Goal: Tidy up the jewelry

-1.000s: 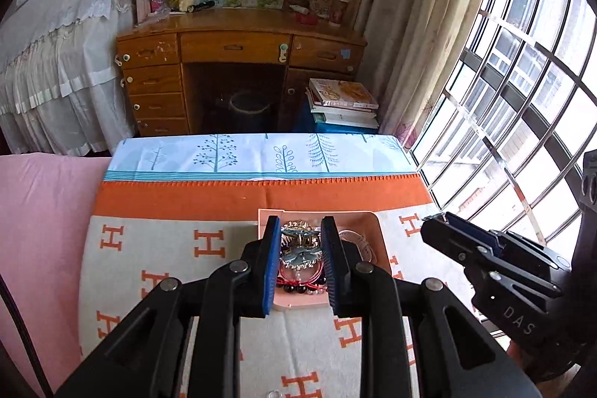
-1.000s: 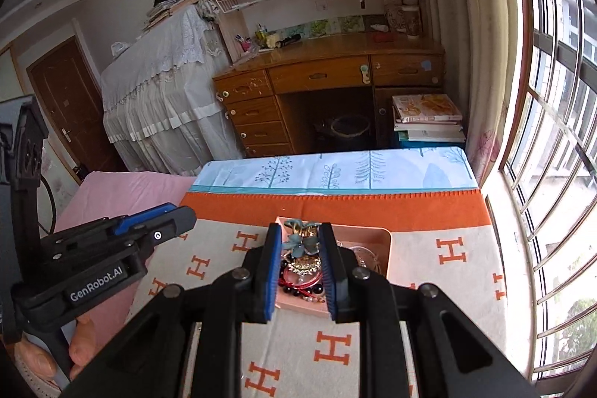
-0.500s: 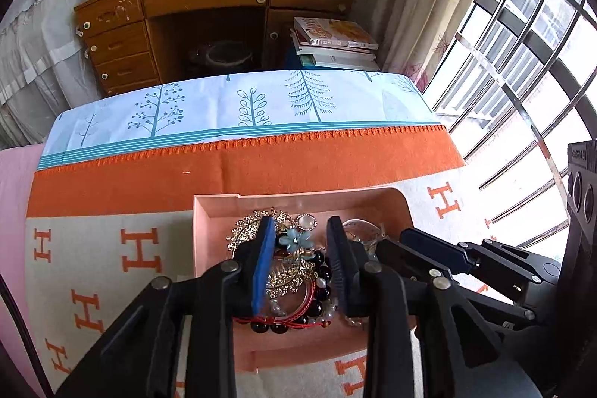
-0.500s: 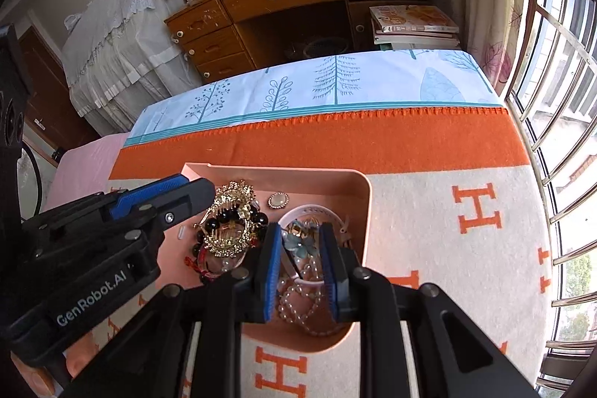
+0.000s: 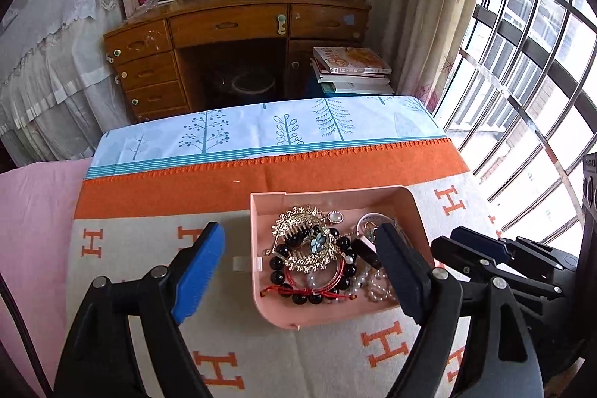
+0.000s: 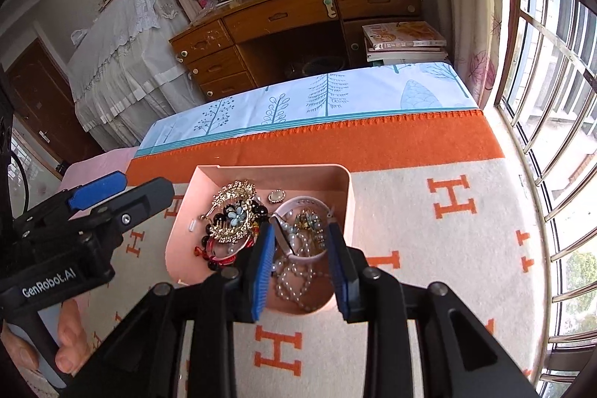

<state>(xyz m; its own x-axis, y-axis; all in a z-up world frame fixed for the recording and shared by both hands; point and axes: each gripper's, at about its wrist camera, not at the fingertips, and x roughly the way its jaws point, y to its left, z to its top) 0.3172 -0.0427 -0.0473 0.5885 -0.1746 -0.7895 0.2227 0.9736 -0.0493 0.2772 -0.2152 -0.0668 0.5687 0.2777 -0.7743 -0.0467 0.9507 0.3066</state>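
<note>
A pink tray [image 5: 335, 195] on the H-patterned blanket holds tangled jewelry: a gold hair comb [image 5: 298, 222], a black bead bracelet [image 5: 309, 297], a pearl strand [image 5: 373, 282] and a small oval brooch [image 5: 334, 218]. My left gripper [image 5: 300, 271] hangs low over the tray. Its jaws are opening wide, one blue pad [image 5: 201, 271] left of the tray wall and the other over its right half, gripping nothing. My right gripper [image 6: 302, 271] hovers over the near right of the tray [image 6: 347, 181], jaws opening. The pearl strand [image 6: 294, 282] and a pale pink band [image 6: 298, 202] lie between its pads, unpressed.
The blanket [image 5: 156, 342] covers a bed, with an orange band and a tree-print sheet [image 5: 261, 129] beyond it. A wooden desk [image 5: 231, 25] and stacked books [image 5: 350, 66] stand farther back. Barred windows [image 5: 522, 81] run along the right. A hand [image 6: 71, 342] holds the left gripper.
Both grippers have sunk toward the tray, which now looks larger. The left jaws have spread from nearly shut to wide apart; the right jaws have parted slightly.
</note>
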